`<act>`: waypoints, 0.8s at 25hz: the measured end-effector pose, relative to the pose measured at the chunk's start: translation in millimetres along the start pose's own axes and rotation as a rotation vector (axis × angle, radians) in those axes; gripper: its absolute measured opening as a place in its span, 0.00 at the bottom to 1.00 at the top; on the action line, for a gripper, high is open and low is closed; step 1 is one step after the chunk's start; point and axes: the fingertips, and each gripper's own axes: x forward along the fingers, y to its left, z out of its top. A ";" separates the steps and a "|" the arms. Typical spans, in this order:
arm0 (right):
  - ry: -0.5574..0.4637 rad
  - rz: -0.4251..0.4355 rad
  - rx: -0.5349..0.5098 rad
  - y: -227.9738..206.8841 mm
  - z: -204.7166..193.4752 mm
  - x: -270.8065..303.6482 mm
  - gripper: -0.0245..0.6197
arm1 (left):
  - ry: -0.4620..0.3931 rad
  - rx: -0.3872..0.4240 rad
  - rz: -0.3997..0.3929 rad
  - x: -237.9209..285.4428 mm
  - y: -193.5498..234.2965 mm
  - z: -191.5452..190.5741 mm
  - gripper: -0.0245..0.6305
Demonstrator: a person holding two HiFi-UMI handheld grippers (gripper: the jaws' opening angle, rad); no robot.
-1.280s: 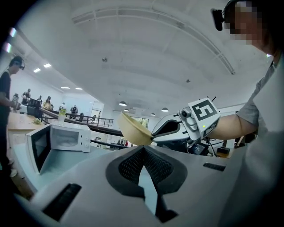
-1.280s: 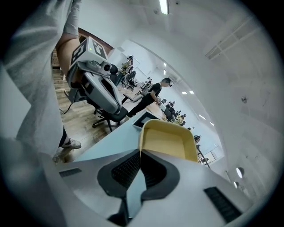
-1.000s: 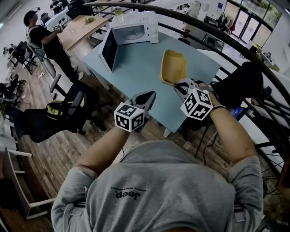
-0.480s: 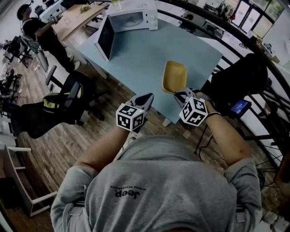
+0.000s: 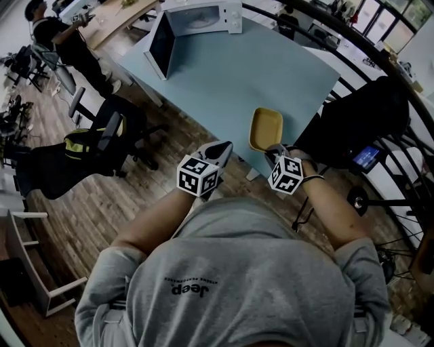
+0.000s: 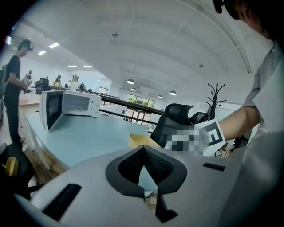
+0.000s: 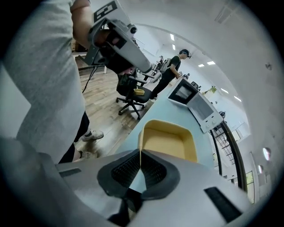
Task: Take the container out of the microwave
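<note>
- The right tongs (image 7: 140,153) are clamped on the near rim of the yellow container (image 7: 168,141). The thin wall of the rim stands edge-on between the two ribbed pads (image 7: 126,170).
- The container is a shallow tray with rounded corners, open side up and with nothing in it. It is outside the microwave (image 5: 203,15) and well apart from it, over the near corner of the pale blue table (image 5: 230,74).
- No view shows whether the container's bottom rests on the table or is held just above it.
- The left tongs (image 6: 144,148) have their jaws together at the tips, with nothing between them. They are held off the table's near edge, just left of the container and not touching it.
- The microwave is white and stands at the far end of the table. Its door (image 5: 161,45) is swung wide open to the left, and its cavity faces the person.
- Each of the tongs carries a cube with square black-and-white markers (image 5: 199,175). The person's forearms reach forward from a grey sweatshirt (image 5: 230,284).
- A black office chair (image 5: 112,139) stands on the wooden floor (image 5: 88,203) to the left of the table.
- Another person (image 5: 57,41) stands farther off at the upper left, beside a second, wooden table (image 5: 125,17).
</note>
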 end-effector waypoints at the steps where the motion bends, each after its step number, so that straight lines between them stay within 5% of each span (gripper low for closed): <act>1: 0.009 0.007 0.001 3.8 -3.3 4.3 0.07 | 0.002 -0.003 0.003 -2.2 1.1 -1.4 0.05; 20: 0.108 0.083 0.030 49.8 -37.9 45.1 0.07 | 0.041 -0.019 0.032 -29.0 14.4 -23.8 0.05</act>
